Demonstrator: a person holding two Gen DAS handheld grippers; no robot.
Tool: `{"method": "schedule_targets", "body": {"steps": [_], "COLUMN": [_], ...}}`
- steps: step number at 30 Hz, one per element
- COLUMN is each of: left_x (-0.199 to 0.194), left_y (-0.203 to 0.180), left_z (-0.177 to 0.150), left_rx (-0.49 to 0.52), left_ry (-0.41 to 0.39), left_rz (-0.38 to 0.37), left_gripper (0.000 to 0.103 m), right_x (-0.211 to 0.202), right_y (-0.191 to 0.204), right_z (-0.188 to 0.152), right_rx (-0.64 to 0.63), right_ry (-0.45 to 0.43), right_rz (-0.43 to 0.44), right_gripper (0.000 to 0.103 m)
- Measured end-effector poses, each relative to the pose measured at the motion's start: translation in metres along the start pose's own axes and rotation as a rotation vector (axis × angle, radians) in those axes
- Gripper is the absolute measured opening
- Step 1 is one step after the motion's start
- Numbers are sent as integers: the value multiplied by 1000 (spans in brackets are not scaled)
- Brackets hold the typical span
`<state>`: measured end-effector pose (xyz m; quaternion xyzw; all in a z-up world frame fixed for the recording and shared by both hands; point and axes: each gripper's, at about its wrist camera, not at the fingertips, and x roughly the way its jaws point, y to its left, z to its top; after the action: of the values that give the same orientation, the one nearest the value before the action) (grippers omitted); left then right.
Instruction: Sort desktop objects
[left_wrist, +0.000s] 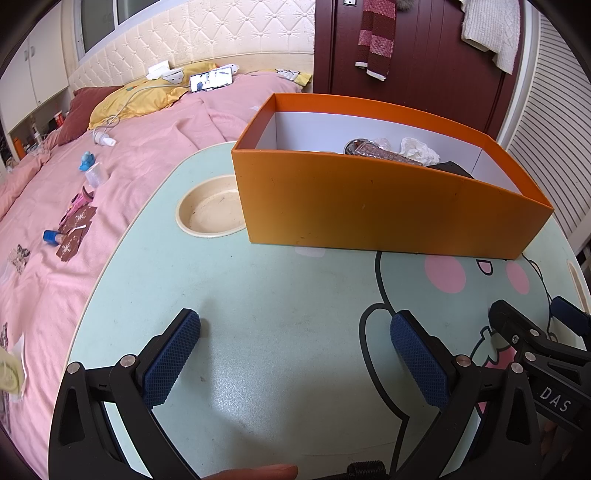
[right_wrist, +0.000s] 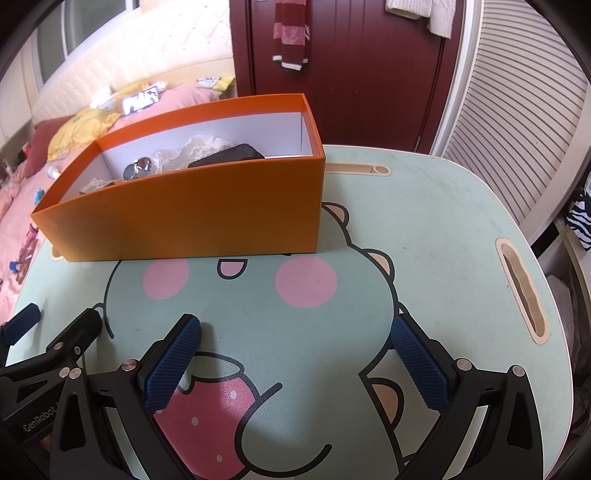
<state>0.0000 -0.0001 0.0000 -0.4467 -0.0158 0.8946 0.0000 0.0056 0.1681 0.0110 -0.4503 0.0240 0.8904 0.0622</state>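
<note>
An orange box (left_wrist: 369, 199) stands at the far side of the pale green cartoon table (left_wrist: 277, 295); it also shows in the right wrist view (right_wrist: 192, 218). Inside lie a black case (right_wrist: 227, 155), a shiny round metal object (right_wrist: 137, 168), crumpled clear plastic (right_wrist: 199, 146) and a brown patterned packet (left_wrist: 384, 151). My left gripper (left_wrist: 295, 354) is open and empty above the near table surface. My right gripper (right_wrist: 295, 358) is open and empty over the cartoon print. The right gripper's fingers (left_wrist: 517, 325) show at the right edge of the left wrist view.
A round cream cup recess (left_wrist: 210, 212) sits left of the box. A slot handle (right_wrist: 522, 291) cuts the table's right side. A pink bed (left_wrist: 122, 166) with small items lies left. A dark red wardrobe (right_wrist: 351, 74) stands behind.
</note>
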Motion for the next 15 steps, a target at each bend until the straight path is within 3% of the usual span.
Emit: {"method": "schedule_targets", "body": {"steps": [15], "left_x": [1], "left_y": [3], "left_z": [2], "left_rx": [1], "left_ry": [8], "left_rz": [-10], "left_gripper": [103], "right_x": [5], "right_y": [-1], "right_z": [1], "right_rx": [0], "right_ry": [7], "right_rz": [4], "right_gripper": [103]}}
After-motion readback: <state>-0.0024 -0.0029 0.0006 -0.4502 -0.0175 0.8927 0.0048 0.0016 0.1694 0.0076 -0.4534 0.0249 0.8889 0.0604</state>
